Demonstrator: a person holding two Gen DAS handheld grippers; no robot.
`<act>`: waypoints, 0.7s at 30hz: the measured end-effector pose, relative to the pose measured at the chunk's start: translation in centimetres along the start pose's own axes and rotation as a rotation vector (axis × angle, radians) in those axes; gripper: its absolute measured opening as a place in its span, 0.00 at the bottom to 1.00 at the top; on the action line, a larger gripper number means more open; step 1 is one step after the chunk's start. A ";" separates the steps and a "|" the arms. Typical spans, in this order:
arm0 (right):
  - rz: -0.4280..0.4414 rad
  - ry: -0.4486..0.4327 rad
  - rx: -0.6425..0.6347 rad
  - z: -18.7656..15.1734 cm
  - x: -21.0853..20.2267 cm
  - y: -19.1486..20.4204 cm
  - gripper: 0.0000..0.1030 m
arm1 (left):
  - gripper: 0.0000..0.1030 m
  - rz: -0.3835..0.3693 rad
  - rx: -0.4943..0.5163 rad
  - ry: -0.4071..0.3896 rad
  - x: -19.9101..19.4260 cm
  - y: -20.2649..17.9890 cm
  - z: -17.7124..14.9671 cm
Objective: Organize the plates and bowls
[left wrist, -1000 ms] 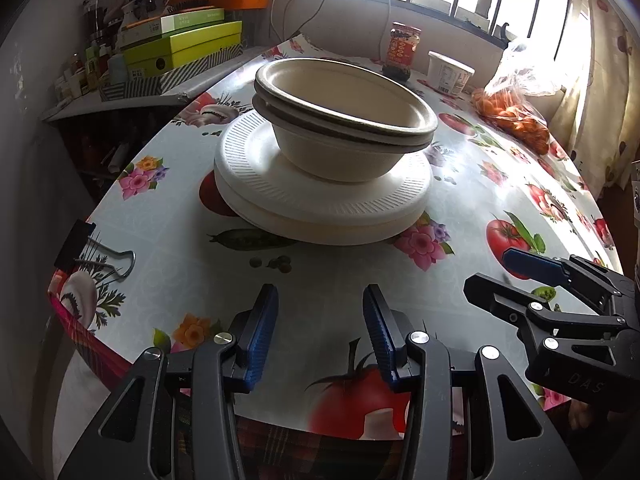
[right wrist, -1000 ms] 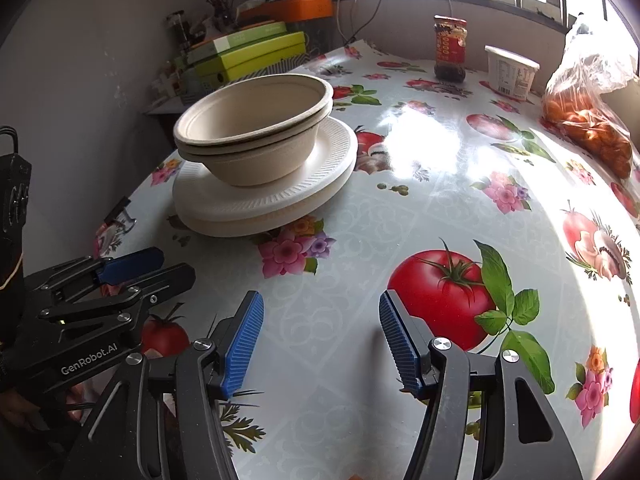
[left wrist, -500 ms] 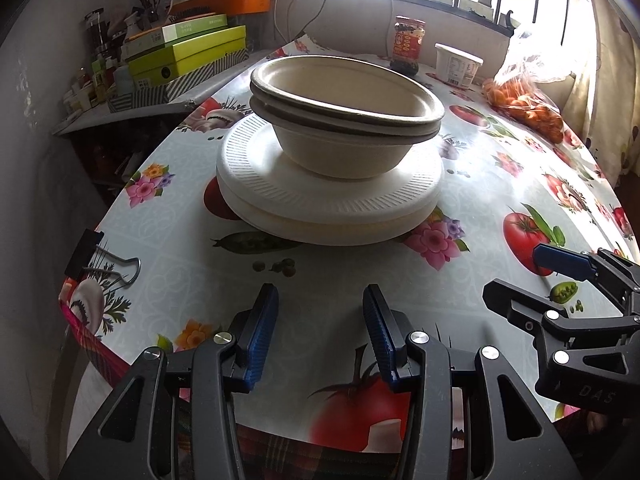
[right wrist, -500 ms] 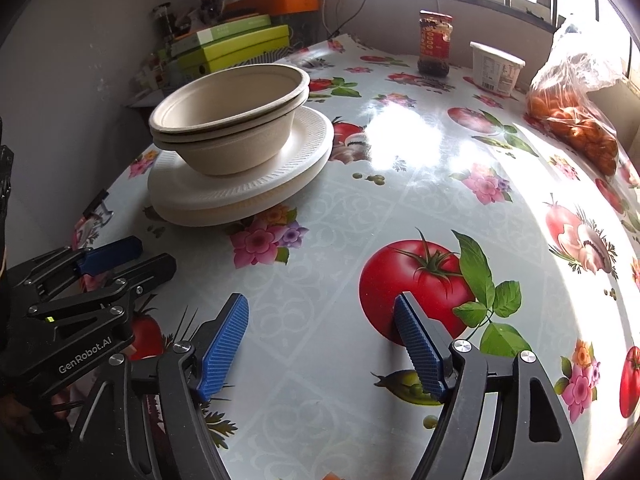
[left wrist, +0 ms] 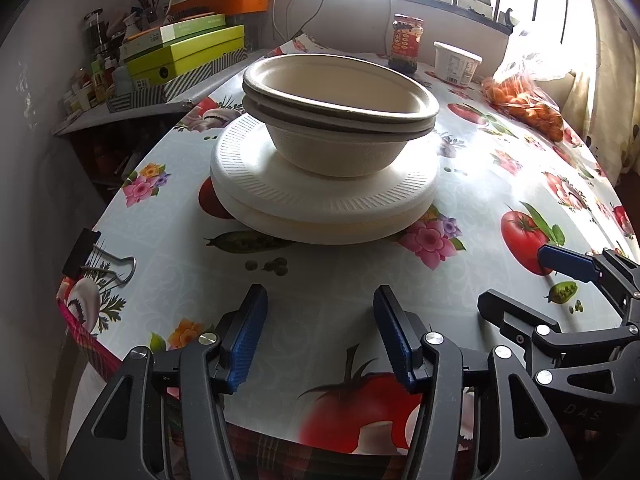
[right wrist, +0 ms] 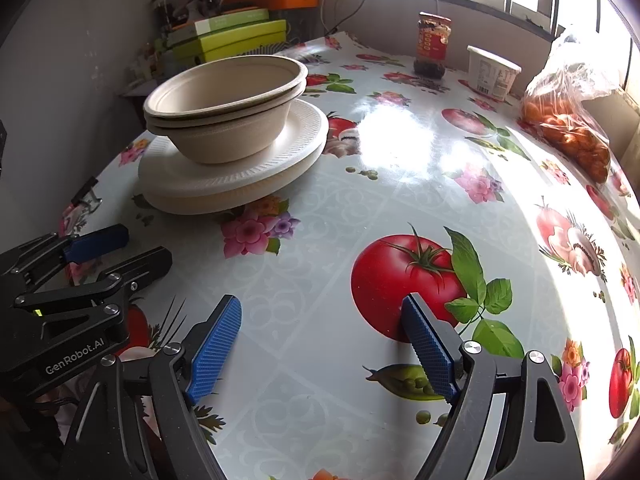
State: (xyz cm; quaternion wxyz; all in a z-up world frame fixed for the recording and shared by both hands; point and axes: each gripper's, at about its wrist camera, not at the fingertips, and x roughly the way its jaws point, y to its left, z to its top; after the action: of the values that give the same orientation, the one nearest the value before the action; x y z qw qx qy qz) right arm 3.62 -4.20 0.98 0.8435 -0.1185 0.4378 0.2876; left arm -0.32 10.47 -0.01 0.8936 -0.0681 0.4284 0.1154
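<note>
Left tongs (left wrist: 318, 320) and right tongs (right wrist: 322, 334) both opening, nothing between them. Ahead on the surface (right wrist: 400, 184): two bowls (left wrist: 340, 120) nested atop stacked plates (left wrist: 320, 204).

Two beige bowls (left wrist: 340, 120) sit nested and upright, in the upper centre of the left wrist frame. They rest on two stacked white plates (left wrist: 320, 204) with ribbed rims.

left tongs (left wrist: 318, 320) opening, empty, right tongs (right wrist: 322, 332) likewise
</note>
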 end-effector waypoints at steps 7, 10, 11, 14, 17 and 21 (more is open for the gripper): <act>-0.013 -0.002 -0.002 -0.1 0.0 0.0 0.81 | 0.59 0.000 0.000 0.000 0.0 -0.1 0.0; -0.016 -0.004 -0.004 -0.2 0.0 0.0 0.82 | 0.59 0.000 -0.001 0.000 0.0 -0.1 0.0; -0.016 -0.005 -0.004 -0.2 0.0 0.0 0.83 | 0.59 0.000 -0.001 -0.001 0.0 -0.1 0.0; -0.015 -0.007 -0.008 -0.2 0.0 0.1 0.83 | 0.59 0.000 -0.001 0.000 0.0 -0.1 -0.1; -0.016 -0.013 -0.011 -0.3 0.1 0.1 0.84 | 0.59 0.000 -0.001 -0.001 0.0 -0.1 0.0; -0.017 -0.026 -0.013 -0.4 0.1 0.0 0.86 | 0.61 -0.003 0.001 -0.002 0.0 0.0 0.0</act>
State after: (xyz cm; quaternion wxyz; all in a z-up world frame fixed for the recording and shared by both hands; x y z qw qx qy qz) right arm 3.38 -4.32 0.68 0.8507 -0.1242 0.4240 0.2847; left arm -0.33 10.45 0.00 0.8942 -0.0682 0.4274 0.1142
